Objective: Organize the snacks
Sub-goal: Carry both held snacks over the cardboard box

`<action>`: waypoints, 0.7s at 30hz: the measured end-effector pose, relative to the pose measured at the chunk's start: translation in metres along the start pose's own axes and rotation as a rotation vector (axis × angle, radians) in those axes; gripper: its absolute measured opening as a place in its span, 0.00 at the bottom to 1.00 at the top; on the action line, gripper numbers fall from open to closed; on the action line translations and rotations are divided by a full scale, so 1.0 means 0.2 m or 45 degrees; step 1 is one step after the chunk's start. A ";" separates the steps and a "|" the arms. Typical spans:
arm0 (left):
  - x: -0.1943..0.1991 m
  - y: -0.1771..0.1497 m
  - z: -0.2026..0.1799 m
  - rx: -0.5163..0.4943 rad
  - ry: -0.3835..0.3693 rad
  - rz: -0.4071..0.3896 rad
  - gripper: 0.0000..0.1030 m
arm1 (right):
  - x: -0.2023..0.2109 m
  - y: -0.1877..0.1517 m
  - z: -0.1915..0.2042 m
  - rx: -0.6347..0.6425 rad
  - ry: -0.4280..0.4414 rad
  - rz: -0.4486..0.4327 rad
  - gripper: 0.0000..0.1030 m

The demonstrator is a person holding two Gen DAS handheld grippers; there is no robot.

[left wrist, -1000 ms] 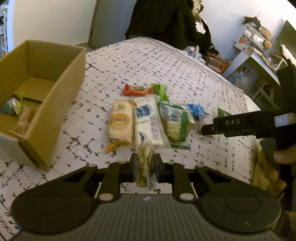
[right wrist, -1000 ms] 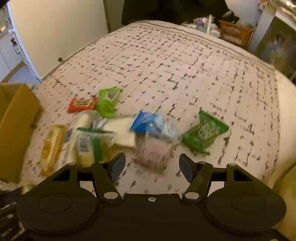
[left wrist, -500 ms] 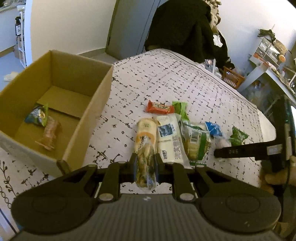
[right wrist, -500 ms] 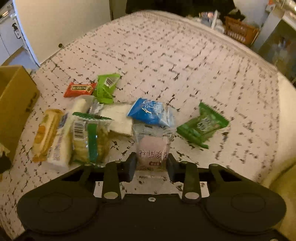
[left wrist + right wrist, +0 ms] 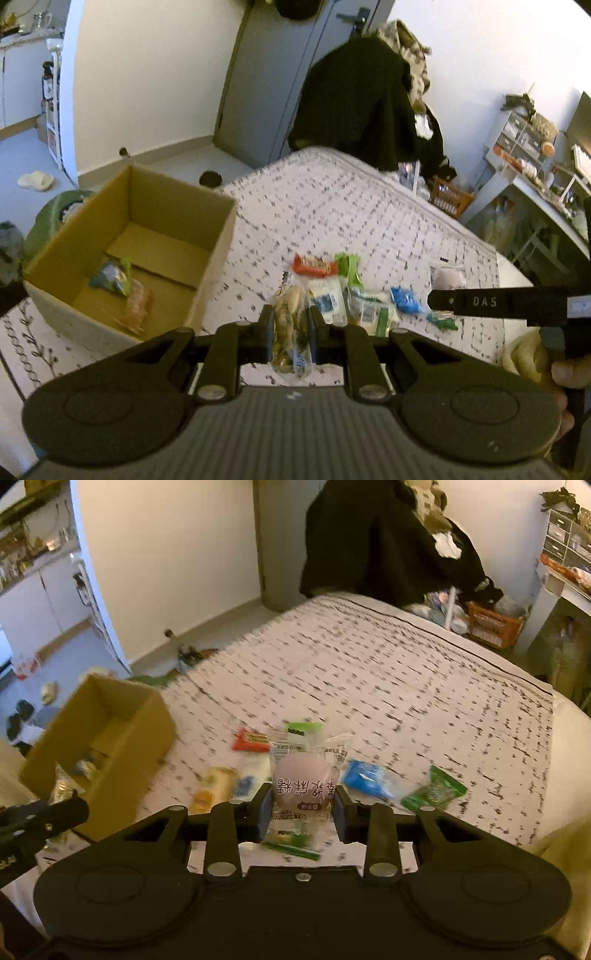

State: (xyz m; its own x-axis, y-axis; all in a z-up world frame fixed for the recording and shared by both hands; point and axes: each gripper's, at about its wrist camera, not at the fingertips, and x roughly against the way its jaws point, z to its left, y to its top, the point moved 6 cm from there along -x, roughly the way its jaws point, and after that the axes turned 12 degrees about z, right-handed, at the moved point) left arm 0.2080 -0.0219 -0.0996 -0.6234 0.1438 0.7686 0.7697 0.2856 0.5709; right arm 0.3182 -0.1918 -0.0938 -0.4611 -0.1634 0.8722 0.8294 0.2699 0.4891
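Observation:
My left gripper (image 5: 290, 325) is shut on a clear packet of pale biscuits (image 5: 290, 328), held in the air above the bed. My right gripper (image 5: 301, 801) is shut on a clear packet with a pink round mochi (image 5: 304, 784), also lifted off the bed. From the left wrist view the right gripper (image 5: 443, 301) shows as a black bar at the right. An open cardboard box (image 5: 218, 236) stands to the left with two snack packets (image 5: 122, 291) inside. Several more snacks (image 5: 332, 291) lie in a cluster on the patterned bedcover (image 5: 406, 672).
A red bar (image 5: 251, 740), a blue packet (image 5: 364, 777) and a green packet (image 5: 437, 792) lie on the bed. Dark coats (image 5: 362, 107) hang beyond the far end. An orange crate (image 5: 493, 622) and shelves (image 5: 524, 136) stand at the right. A person's hand (image 5: 569, 373) grips the right tool.
My right gripper closed on the pink mochi packet and lifted it off the bed. My left gripper rose with the biscuit packet, and the box came further into view.

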 end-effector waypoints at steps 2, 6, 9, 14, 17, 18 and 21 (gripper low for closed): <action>0.05 0.02 0.02 0.007 0.005 -0.024 0.16 | 0.04 0.01 0.05 0.005 0.015 -0.032 0.32; 0.13 0.04 0.06 0.021 0.028 -0.061 0.16 | 0.09 0.02 0.15 -0.017 0.086 -0.069 0.32; 0.18 0.05 0.10 0.018 0.053 -0.083 0.16 | 0.11 0.01 0.29 0.010 0.147 -0.092 0.32; 0.28 0.09 0.18 0.040 0.095 -0.125 0.16 | 0.14 0.00 0.44 0.053 0.215 -0.135 0.32; 0.31 0.09 0.24 0.064 0.120 -0.140 0.16 | 0.13 0.00 0.50 0.071 0.237 -0.138 0.32; 0.32 0.10 0.25 0.071 0.126 -0.142 0.16 | 0.13 0.00 0.51 0.068 0.247 -0.138 0.32; 0.35 0.12 0.31 0.083 0.153 -0.163 0.16 | 0.13 0.01 0.54 0.066 0.272 -0.143 0.33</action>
State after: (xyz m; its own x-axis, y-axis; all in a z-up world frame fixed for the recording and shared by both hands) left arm 0.1741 0.0546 -0.0491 -0.6917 -0.0110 0.7221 0.6721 0.3560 0.6493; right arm 0.2730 -0.0928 -0.0684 -0.4680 -0.3906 0.7928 0.7569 0.2858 0.5877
